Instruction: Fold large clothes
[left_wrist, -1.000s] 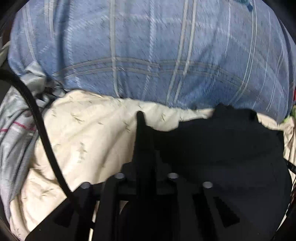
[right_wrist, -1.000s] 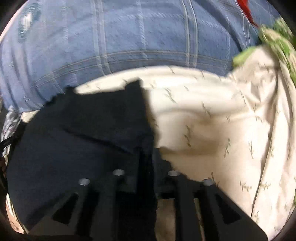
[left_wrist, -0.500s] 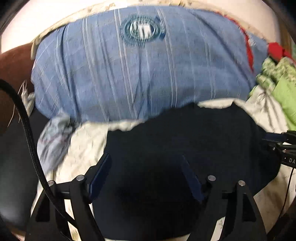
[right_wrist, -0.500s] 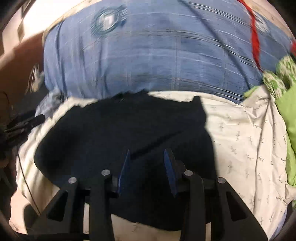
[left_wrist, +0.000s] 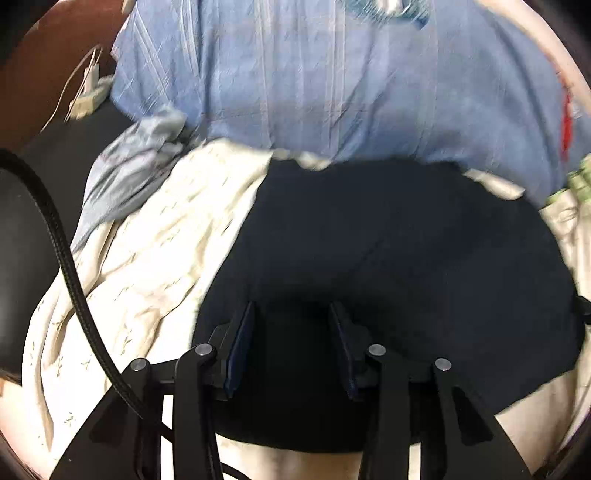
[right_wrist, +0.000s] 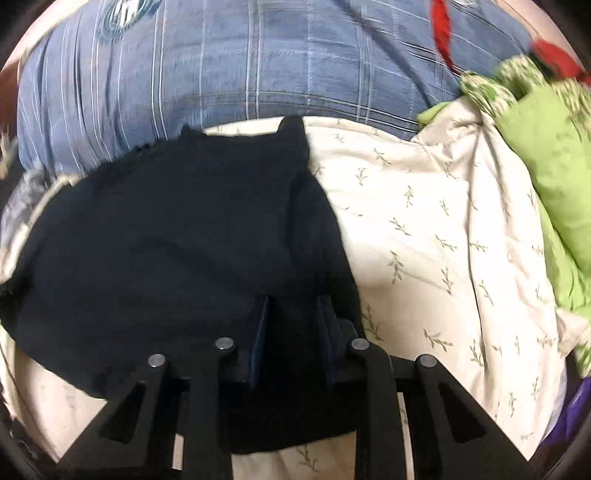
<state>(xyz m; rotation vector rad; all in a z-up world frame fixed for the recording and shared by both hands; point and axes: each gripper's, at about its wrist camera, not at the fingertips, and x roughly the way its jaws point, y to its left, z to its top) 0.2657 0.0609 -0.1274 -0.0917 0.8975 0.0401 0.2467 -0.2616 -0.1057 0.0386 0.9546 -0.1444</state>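
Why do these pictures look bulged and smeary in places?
Both views curve strongly at the edges with dark corners, a fisheye effect. Left wrist view: the blue plaid cloth at the top is streaked by motion blur. Right wrist view: sharper, though the dark garment shows almost no detail and the red item is smeared.

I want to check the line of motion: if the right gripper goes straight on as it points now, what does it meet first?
Most likely the dark garment lying under the right gripper, whose jaws are closing with nothing pinched; depth is unclear.

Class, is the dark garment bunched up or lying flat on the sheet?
Flat. The dark garment lies spread on the cream sheet, its edges showing all round; whether it is folded double, cannot tell.
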